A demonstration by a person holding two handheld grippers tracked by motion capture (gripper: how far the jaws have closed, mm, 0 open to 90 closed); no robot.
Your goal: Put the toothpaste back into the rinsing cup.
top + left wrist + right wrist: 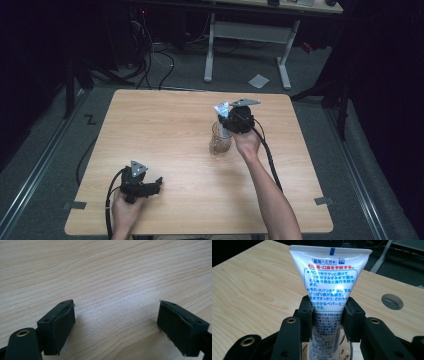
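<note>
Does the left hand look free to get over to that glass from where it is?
Probably yes. The left gripper is open and holds nothing, with bare table between it and the glass. But the right gripper already holds the tube in it, crowding the top.

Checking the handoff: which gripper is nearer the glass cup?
Right. The right gripper sits directly above the glass cup, clamping the toothpaste tube; the left gripper rests open, far off at the table's near-left.
</note>
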